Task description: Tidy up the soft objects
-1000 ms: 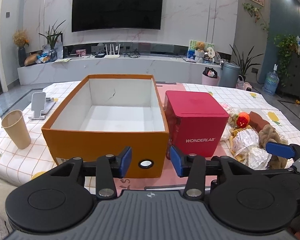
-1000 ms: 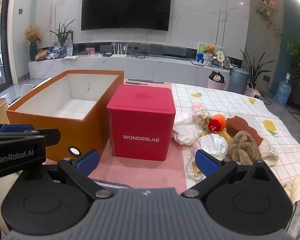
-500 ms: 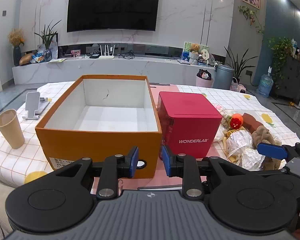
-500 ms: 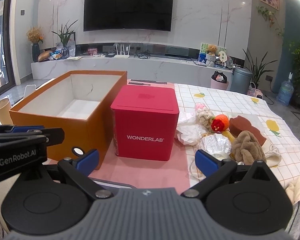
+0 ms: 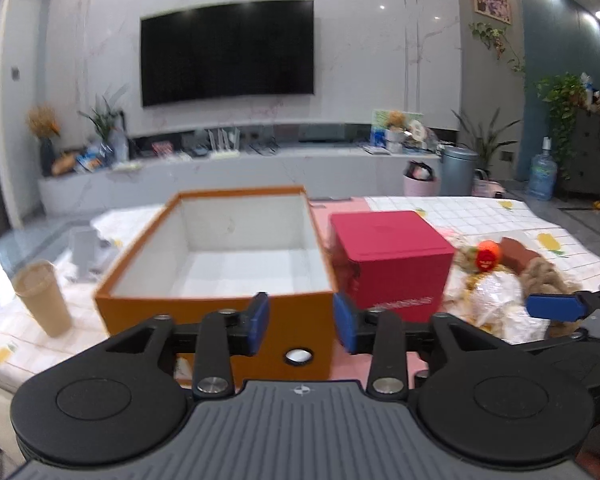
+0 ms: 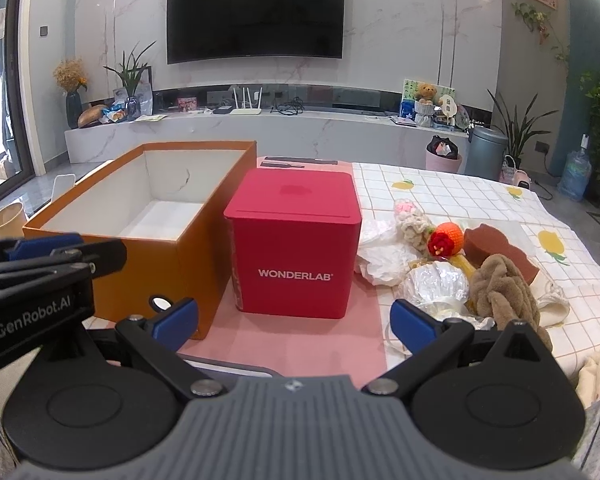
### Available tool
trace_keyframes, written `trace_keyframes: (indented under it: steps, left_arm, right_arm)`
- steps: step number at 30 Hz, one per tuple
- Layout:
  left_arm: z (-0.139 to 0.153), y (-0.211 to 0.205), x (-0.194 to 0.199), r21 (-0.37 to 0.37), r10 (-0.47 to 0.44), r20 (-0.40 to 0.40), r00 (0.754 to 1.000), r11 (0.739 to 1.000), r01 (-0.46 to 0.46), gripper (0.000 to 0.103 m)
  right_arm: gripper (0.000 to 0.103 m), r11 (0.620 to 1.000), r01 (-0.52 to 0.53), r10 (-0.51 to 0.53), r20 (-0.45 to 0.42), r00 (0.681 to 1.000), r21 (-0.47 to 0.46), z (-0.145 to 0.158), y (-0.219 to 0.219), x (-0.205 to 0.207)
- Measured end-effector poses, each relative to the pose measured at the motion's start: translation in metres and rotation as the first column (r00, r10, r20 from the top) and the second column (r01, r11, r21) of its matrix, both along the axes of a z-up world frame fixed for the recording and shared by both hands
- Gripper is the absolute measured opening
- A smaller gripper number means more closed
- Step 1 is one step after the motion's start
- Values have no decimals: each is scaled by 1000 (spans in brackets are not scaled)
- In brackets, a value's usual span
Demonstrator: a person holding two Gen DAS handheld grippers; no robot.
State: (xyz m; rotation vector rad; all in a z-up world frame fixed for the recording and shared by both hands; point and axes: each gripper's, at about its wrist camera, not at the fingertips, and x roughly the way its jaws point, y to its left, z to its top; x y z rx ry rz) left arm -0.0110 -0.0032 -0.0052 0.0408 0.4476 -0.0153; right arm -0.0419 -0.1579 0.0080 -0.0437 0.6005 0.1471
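The soft things (image 6: 460,276) are lying in a pile on the bench (image 6: 460,200), at the lower right of the right view, just past the right gripper (image 6: 294,318). Its fingers are spreading wide and holding nothing. The left gripper (image 5: 300,322) is sitting in front of the orange box (image 5: 220,312), its fingers partly apart and empty. The right hand is nearer the pile. The red box (image 6: 296,240) is standing between the pile and the orange box.

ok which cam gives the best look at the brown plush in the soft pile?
Right wrist. The brown plush is sharp and near whole there, lying against the brown sponge, just beyond the open right gripper. In the left wrist view it is blurred and partly behind the right gripper's blue finger.
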Motion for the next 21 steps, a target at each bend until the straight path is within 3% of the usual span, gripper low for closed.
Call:
trace_keyframes:
  steps: [2,4,5,7,12,17,21]
  left_arm:
    - [1,0,0,3,-5,3,1000,1000,5,59]
    - [2,3,1,-35,-17,-10,1000,999,16,83]
    - [3,4,2,-61,-24,-15,1000,998,23,88]
    - [3,4,0,-81,-38,-1,999,996,38,91]
    - [4,-3,-6,-20,-36,48,998,999,37,102]
    - [1,-2,-4,-15,43,54,998,999,-42,103]
    - [-1,0,-1,-20,43,35,998,999,-43,103]
  right_arm:
    - [100,1000,-2,2,2,1000,0,0,0,0]
    - [100,1000,-1,1,2,1000,5,0,-1,0]
    - [100,1000,-1,1,1,1000,14,1,-2,0]
    - [100,1000,-4,4,-1,1000,25,1,-2,0]
    - [100,1000,-5,5,-3,1000,9,0,-1,0]
    - [100,1000,-7,7,-1,1000,12,0,-1,0]
    - [100,1000,-9,9,-7,1000,10,-1,-1,0]
